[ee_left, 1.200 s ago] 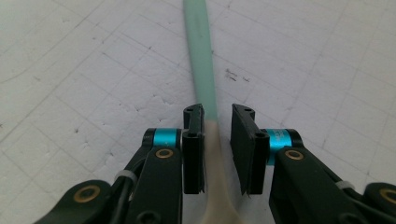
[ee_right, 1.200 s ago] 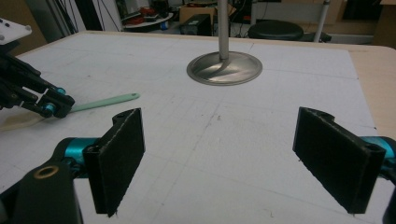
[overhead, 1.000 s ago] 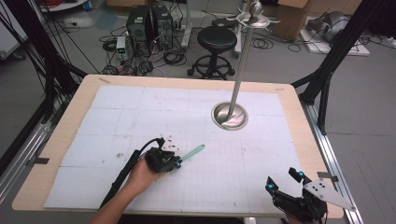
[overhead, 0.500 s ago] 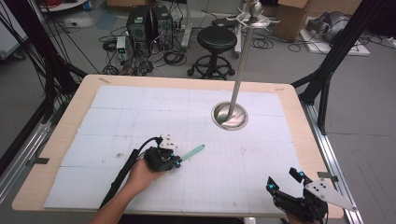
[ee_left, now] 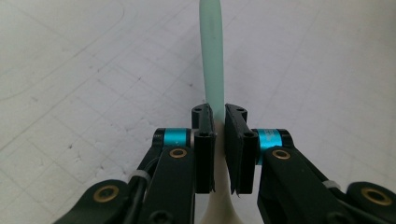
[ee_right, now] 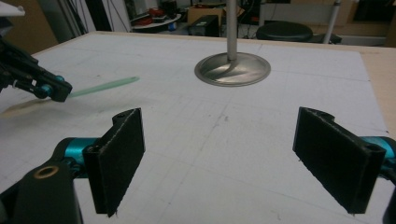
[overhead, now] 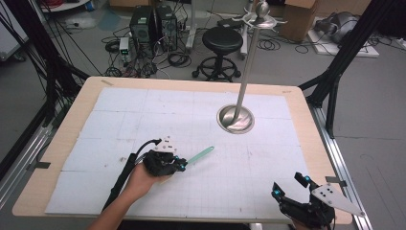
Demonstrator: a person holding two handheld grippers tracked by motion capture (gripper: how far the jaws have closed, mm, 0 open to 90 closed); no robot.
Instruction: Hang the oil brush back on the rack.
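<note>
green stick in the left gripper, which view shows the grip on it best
The left gripper view: the green stick runs up from between the left gripper pads, which are shut on it. The high view shows its free end poking out, small; the right gripper view shows it farther off, at the left.

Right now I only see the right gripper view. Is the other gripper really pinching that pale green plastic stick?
Observer: Yes. The left gripper view shows the left gripper with its black pads shut on the pale green plastic stick.
Operator: Is it all green?
Observer: No, behind the pads it widens into a white part.
Operator: What tops the tall silver metal stand?
Observer: The high view shows a round knob above small arms.
</note>
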